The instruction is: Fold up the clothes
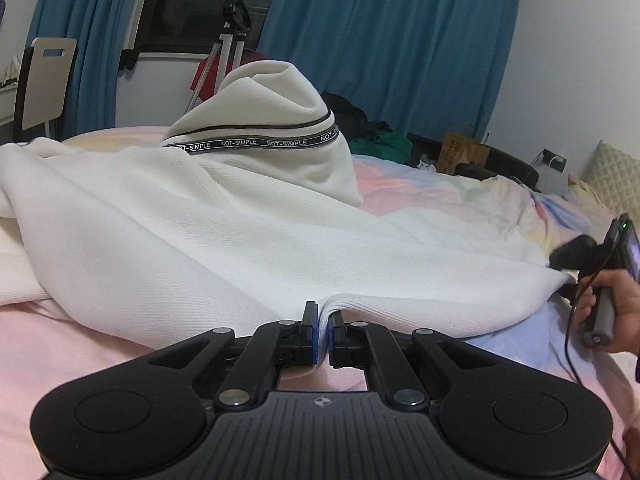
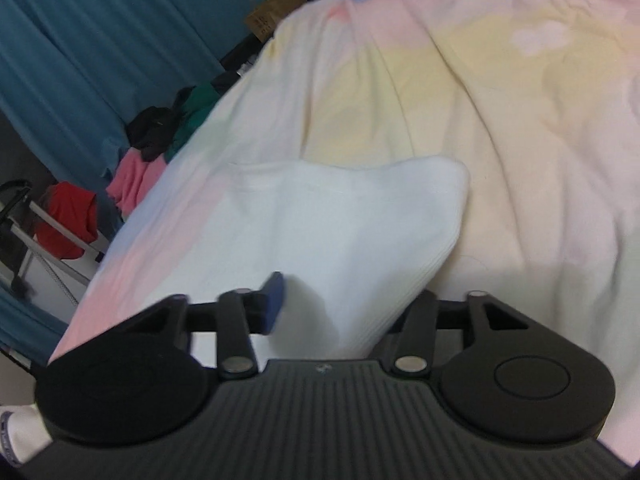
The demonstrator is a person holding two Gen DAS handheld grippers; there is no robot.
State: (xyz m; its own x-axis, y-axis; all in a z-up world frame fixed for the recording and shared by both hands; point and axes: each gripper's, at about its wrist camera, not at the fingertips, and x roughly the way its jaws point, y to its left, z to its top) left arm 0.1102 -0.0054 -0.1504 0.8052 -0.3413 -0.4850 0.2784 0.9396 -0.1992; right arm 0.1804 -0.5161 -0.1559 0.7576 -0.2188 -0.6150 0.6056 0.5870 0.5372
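my left gripper [image 1: 323,325] pinched the ribbed hem of the white twill garment [image 1: 208,232], which lay draped over the soft pastel bedsheet [image 2: 500,92]. my right gripper [image 2: 336,304] stood parted around a limp corner of it.

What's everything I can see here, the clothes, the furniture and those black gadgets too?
White ribbed garment with black NOT-SIMPLE tape: one, spread on the bed, one part heaped up.
Pastel pink, yellow and blue bedsheet: one, under the garment.
Blue curtains: two, at the dark window.
Tripod stand: one, silver and black, by the window.
Red cloth: one, hanging on the stand.
Pile of pink, black and green clothes: one, beyond the bed's edge.
Brown cardboard box: one, past the bed.
White chair: one, far left.
Left gripper: black, blue pads shut on the garment's edge.
Right gripper: black, garment corner between its jaws.
Hand: one, holding the right gripper.
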